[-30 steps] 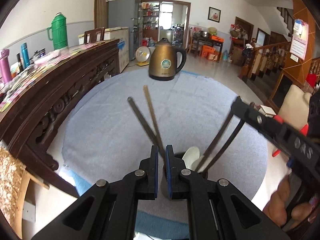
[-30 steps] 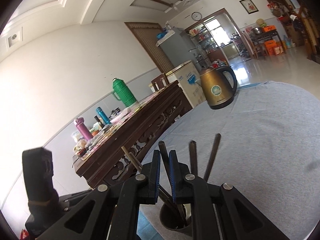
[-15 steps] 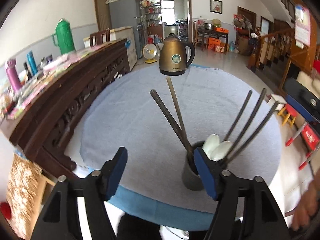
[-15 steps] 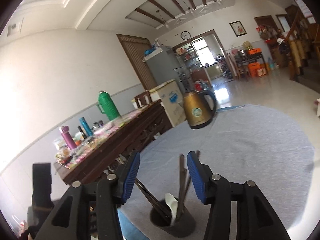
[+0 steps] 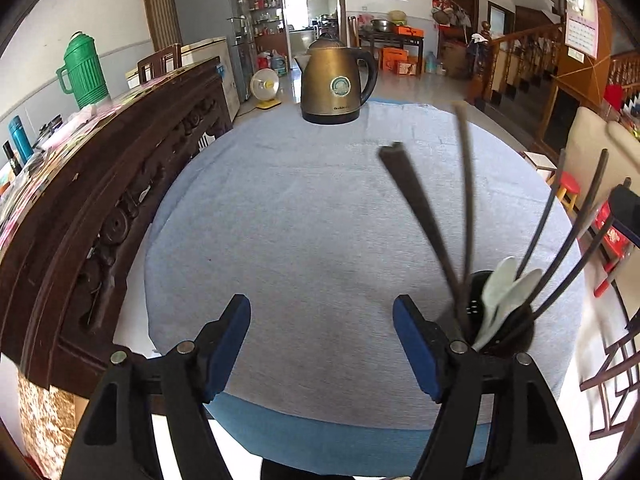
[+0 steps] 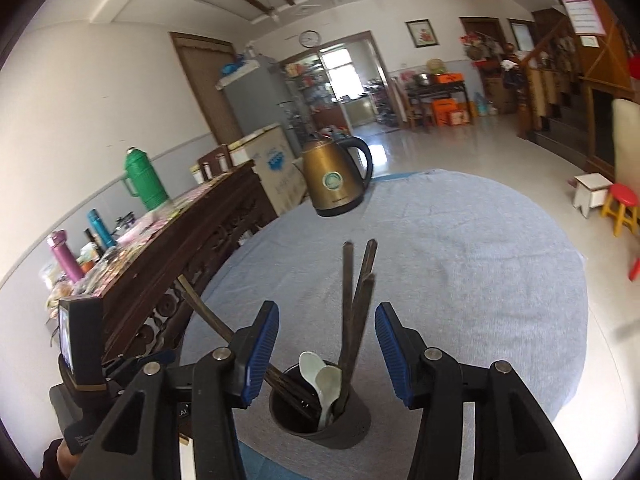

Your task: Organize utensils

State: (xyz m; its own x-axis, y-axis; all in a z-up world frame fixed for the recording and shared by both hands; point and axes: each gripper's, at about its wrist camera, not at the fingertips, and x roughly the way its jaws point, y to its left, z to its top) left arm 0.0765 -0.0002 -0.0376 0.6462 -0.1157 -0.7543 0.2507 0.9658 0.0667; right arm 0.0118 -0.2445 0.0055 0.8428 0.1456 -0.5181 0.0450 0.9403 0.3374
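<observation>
A bronze electric kettle is set at the far edge of the round desk, which is covered by a pale blue-grey woven cloth. A carved dark wooden sideboard is seen to the left, with a green thermos jug on it. Near the desk's front edge, a dark round utensil holder is stood upright; long dark chopsticks and two white ceramic spoons are leaned inside it. The left hand-held gripper is held open over bare cloth, the holder just right of its right finger. The right hand-held gripper is angled down above the holder, its ribbed blue pads spread apart and nothing gripped.
</observation>
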